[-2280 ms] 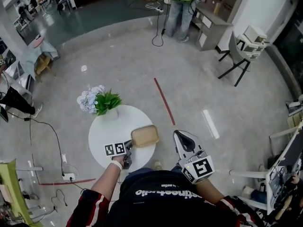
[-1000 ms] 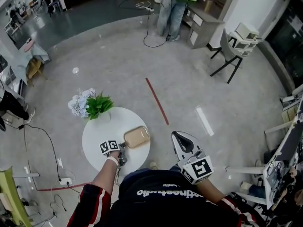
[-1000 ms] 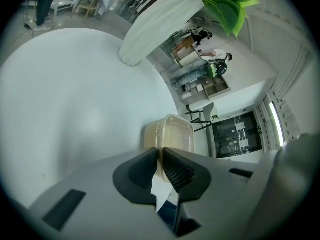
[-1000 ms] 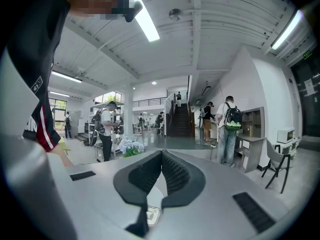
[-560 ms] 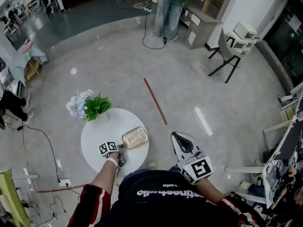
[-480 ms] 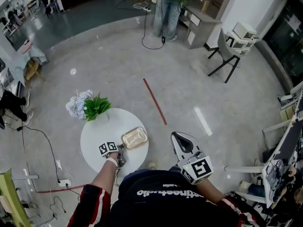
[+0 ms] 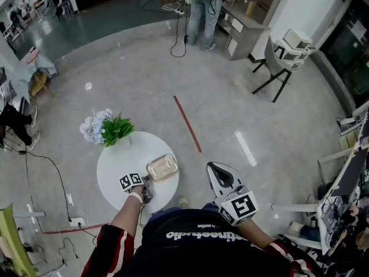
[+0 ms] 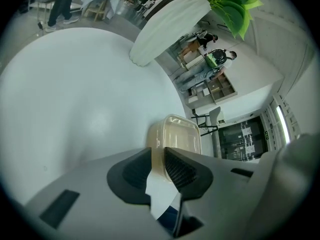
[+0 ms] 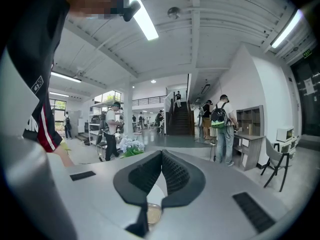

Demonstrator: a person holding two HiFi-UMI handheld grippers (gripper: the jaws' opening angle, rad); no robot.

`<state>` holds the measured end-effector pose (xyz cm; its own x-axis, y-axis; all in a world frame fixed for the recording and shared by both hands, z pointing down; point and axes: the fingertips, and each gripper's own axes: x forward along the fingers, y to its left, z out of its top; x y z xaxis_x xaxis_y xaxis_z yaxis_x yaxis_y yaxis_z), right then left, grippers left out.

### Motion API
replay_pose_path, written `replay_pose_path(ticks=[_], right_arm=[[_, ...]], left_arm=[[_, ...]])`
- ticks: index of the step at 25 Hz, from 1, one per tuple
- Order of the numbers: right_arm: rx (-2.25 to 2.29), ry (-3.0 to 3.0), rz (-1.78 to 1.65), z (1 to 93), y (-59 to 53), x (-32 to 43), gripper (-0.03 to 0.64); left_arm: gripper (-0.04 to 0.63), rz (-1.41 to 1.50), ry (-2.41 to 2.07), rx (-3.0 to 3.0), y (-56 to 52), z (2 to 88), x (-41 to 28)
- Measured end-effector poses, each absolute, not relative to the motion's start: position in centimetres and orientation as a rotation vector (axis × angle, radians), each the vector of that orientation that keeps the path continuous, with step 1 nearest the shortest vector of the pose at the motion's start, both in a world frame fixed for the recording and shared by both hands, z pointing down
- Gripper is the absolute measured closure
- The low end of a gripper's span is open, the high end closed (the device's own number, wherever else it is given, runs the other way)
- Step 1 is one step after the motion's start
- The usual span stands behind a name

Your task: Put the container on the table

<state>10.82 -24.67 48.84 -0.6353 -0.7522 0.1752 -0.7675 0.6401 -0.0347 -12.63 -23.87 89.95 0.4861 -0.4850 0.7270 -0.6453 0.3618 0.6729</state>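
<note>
Off the right edge of the round white table (image 7: pixel 122 161), close to the person's body and over the floor, the right gripper (image 9: pixel 161 155) is held level. Its jaws are closed tip to tip with nothing between them. Its marker cube (image 7: pixel 238 206) sits at the end nearest the person. This gripper is well apart from the container (image 7: pixel 161 168).

At the near edge of the table, the left gripper (image 8: pixel 158 156) reaches in from the person's side, with its own marker cube (image 7: pixel 131 182) above the tabletop. Its jaws stand almost together, leaving only a thin gap, and they pinch the near rim of the container.

The container is a shallow tub with rounded corners, tan and translucent, under a clear lid. It appears to rest with its base on the tabletop, toward the right edge. It lies directly ahead of the left gripper's jaws and extends away from them.

At the far left edge of the table stands a white vase (image 8: pixel 170 26) with green leaves (image 7: pixel 117 129) and pale flowers (image 7: pixel 93 127), apart from the container.

Beyond the table, a red strip (image 7: pixel 187 124) lies on the grey floor. Farther off stand a dark chair (image 7: pixel 275 68) and a person (image 7: pixel 196 10) beside a cabinet.
</note>
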Motion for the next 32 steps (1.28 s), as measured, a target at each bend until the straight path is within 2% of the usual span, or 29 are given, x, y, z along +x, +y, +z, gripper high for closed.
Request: replay_pose_path(ticks=[7, 32], right_arm=[[1.280, -2.709, 0.172, 48.6, -24.2, 11.1, 0.601], [1.266, -2.759, 0.169, 47.6, -21.6, 7.6, 0.601]], left_arm=[[0.459, 0.098, -1.144, 1.292, -23.6, 89.4, -12.3], [0.446, 0.040, -1.141, 1.391, -22.7, 85.3, -14.1]])
